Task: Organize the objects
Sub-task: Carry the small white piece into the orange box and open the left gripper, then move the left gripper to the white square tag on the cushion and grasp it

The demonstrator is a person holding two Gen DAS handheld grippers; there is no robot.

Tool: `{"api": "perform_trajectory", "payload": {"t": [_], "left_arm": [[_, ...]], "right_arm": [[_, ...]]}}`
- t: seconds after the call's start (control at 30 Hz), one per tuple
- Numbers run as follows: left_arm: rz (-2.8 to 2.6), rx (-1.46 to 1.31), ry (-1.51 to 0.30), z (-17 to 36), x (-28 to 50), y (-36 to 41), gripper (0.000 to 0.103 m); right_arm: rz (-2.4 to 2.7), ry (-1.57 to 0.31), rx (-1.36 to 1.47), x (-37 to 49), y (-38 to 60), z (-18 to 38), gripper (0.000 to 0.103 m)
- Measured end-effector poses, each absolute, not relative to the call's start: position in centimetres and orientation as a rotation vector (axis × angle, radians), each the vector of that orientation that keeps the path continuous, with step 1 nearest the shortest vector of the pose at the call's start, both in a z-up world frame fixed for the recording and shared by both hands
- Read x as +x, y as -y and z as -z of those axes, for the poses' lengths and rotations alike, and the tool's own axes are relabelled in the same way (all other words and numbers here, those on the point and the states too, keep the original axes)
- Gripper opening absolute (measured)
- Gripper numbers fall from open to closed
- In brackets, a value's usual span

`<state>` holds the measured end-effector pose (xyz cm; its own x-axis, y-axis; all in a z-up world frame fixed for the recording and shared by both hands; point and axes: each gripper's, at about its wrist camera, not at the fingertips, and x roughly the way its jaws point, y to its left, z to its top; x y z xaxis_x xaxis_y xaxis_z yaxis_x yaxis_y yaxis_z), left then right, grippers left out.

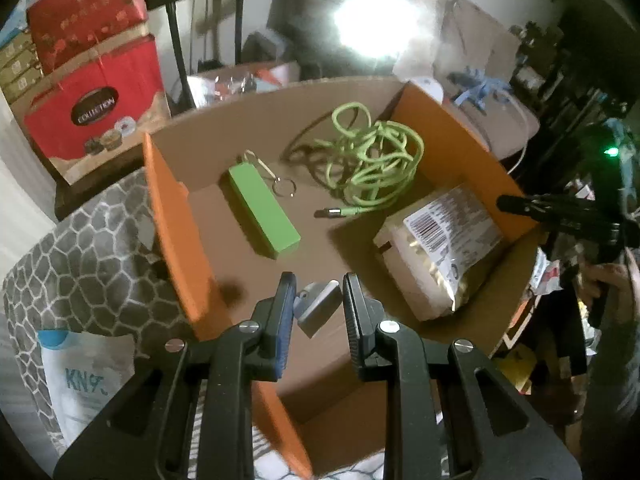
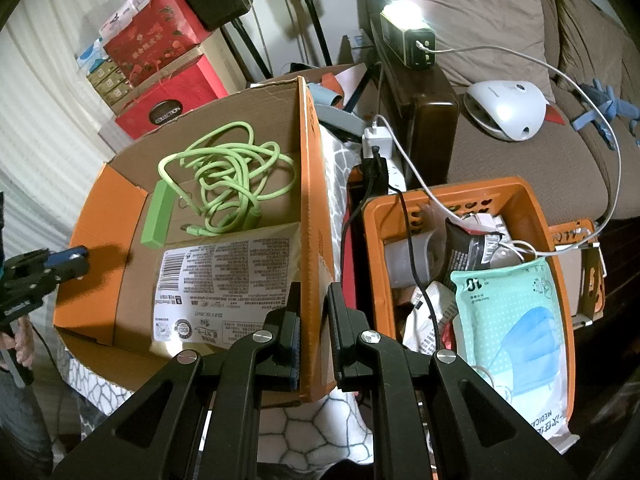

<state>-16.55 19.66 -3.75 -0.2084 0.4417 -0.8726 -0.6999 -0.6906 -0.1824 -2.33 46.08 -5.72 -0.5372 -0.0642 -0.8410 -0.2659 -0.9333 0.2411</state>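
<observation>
An open cardboard box (image 1: 176,216) with orange flaps holds a green power bank (image 1: 262,212), a tangled green cable (image 1: 372,156), a key ring (image 1: 284,188) and a food packet (image 1: 440,248). My left gripper (image 1: 318,300) hovers over the box's near side, its jaws apart around a small grey object (image 1: 318,306); contact is unclear. My right gripper (image 2: 314,308) is open and straddles the box's orange right wall (image 2: 310,200). The box contents also show in the right wrist view: cable (image 2: 224,176), power bank (image 2: 156,216), packet (image 2: 228,280).
An orange plastic basket (image 2: 532,208) right of the box holds a face-mask pack (image 2: 516,320), packets and cables. Red gift boxes (image 1: 92,80) stack behind. A sofa (image 2: 520,160) carries a white device (image 2: 508,108). A patterned grey blanket (image 1: 92,248) lies under the box.
</observation>
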Motion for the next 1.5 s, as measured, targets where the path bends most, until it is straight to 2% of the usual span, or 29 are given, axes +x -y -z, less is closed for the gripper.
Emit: {"api": "perform_trajectory", "payload": {"t": [0.5,0.57,0.63,0.7,0.8,0.97,1.1,1.47,1.5], "left_arm": [[-1.995,-1.319,-0.44,5.7,-16.3,-22.8,0.024],[-1.998,-1.319,-0.435,5.6,-16.4,-22.7,0.027],[-2.003,-1.314,-0.422,5.3,-16.5,-22.4,0.035],[-2.016,-1.3,-0.415,5.0,-16.6,-22.1,0.04],[-2.021,-1.296,-0.386,4.3,-16.7,-21.5,0.041],[-2.044,-1.27,-0.335,2.8,-16.9,-20.3,0.048],[-2.081,-1.237,-0.305,1.6,-17.3,-19.0,0.062],[-2.187,-1.272,-0.205,0.6,-20.3,-13.7,0.064],[-2.197,-1.282,-0.194,0.7,-20.7,-13.2,0.067]], "right_arm": [[-2.604,-0.526,-1.448,-2.3,-46.1,5.7,0.011],[-2.604,-0.527,-1.448,-2.3,-46.1,5.7,0.011],[-2.603,-0.526,-1.448,-2.4,-46.1,5.7,0.011],[-2.602,-0.526,-1.448,-2.4,-46.1,5.7,0.011],[-2.602,-0.527,-1.448,-2.4,-46.1,5.7,0.011],[-2.602,-0.526,-1.449,-2.4,-46.1,5.7,0.011],[-2.602,-0.527,-1.449,-2.4,-46.1,5.7,0.011],[-2.601,-0.527,-1.449,-2.4,-46.1,5.7,0.011],[-2.601,-0.527,-1.45,-2.4,-46.1,5.7,0.011]]}}
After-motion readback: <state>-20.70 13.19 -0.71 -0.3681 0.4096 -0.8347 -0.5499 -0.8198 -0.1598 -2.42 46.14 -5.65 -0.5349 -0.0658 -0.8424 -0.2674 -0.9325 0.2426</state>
